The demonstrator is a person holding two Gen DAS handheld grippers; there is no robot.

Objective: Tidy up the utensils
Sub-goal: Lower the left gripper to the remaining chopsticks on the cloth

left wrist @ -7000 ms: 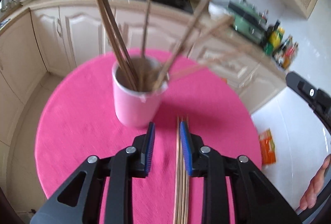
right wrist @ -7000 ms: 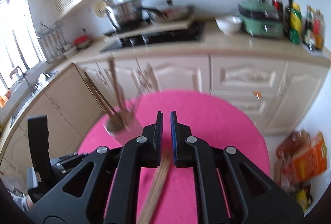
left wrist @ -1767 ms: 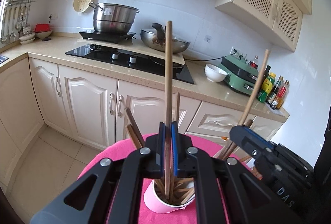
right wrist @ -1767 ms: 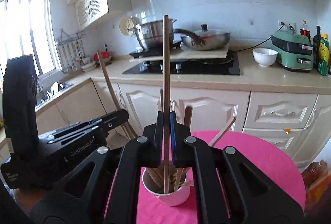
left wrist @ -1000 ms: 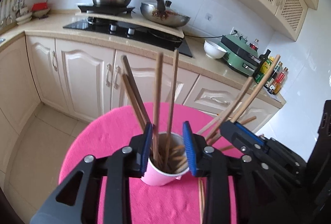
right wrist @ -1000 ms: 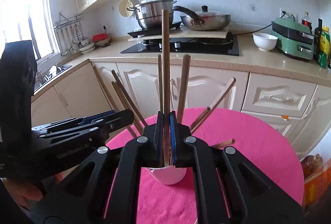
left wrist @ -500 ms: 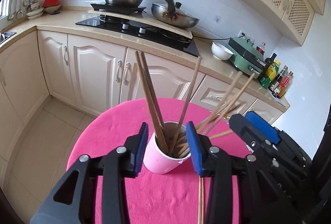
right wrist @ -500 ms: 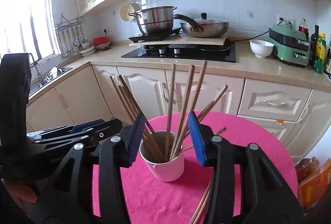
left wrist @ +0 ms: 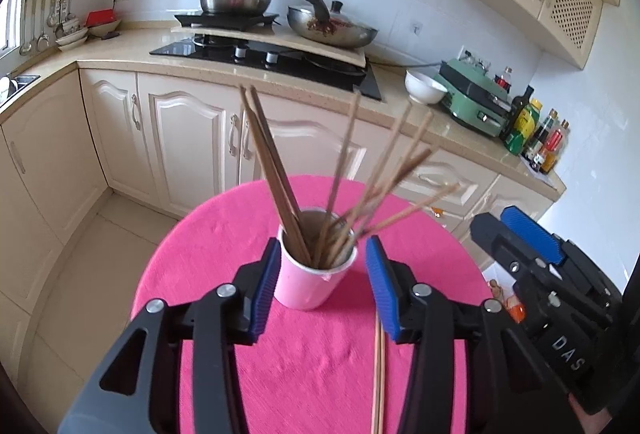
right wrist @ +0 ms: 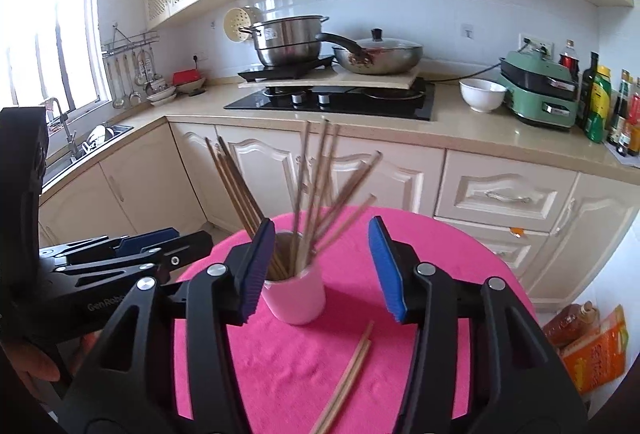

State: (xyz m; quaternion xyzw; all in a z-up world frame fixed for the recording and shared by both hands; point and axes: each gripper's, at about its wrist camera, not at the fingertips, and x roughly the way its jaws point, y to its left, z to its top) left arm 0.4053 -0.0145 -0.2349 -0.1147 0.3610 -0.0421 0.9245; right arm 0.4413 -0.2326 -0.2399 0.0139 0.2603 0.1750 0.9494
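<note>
Both jaws are opening with nothing between them, so next reach low for the loose chopsticks (right wrist: 345,378) near the table (right wrist: 472,234) front edge.

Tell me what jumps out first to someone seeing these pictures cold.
The bright pink round table fills the middle, with a pink cup near its centre bristling with wooden chopsticks fanned in all directions. A few loose chopsticks lie flat on the cloth in front of the cup. The left gripper and right gripper frame the cup, jaws opening with nothing held.
</note>
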